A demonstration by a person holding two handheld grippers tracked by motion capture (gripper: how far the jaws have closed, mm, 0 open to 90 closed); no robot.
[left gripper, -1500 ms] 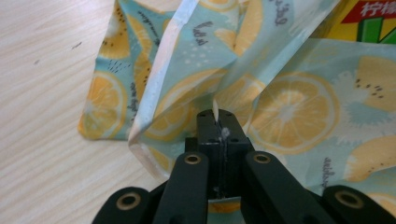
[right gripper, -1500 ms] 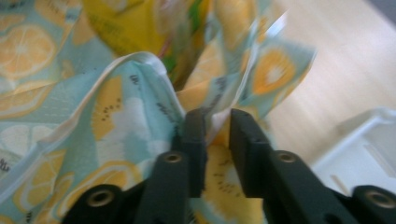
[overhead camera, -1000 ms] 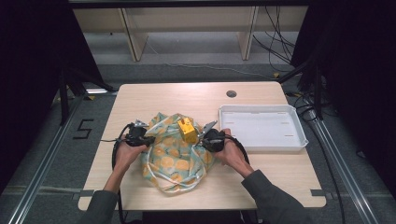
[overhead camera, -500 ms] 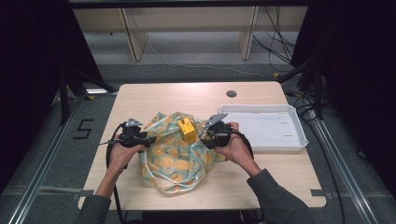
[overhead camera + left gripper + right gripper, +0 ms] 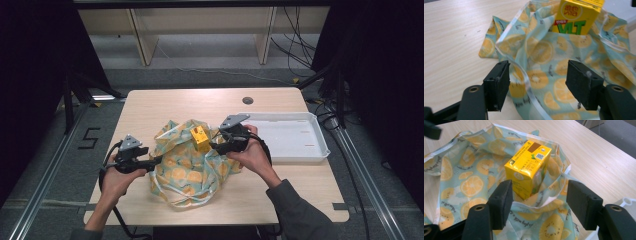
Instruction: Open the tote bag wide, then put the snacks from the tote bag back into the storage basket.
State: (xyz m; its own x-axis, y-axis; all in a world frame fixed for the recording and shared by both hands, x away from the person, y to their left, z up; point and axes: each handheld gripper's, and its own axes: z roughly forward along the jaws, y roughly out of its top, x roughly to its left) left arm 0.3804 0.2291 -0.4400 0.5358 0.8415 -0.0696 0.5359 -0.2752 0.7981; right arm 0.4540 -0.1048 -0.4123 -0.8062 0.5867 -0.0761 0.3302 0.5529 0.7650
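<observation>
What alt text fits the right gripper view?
A yellow carton stands in the open mouth of a fruit-print bag on a wooden table. The right tongs are open in front of it, pads clear of the bag's rim.

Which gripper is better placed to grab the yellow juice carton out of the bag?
Right, probably. The right gripper, open, faces the yellow juice carton at the bag's mouth; the left gripper faces cloth below it.

place: lab recording bay
signs: lone wooden table (image 5: 165, 107) ringed by black curtains, floor rails (image 5: 47, 172), loose cables (image 5: 300, 55), floor numeral marker (image 5: 90, 138)
</observation>
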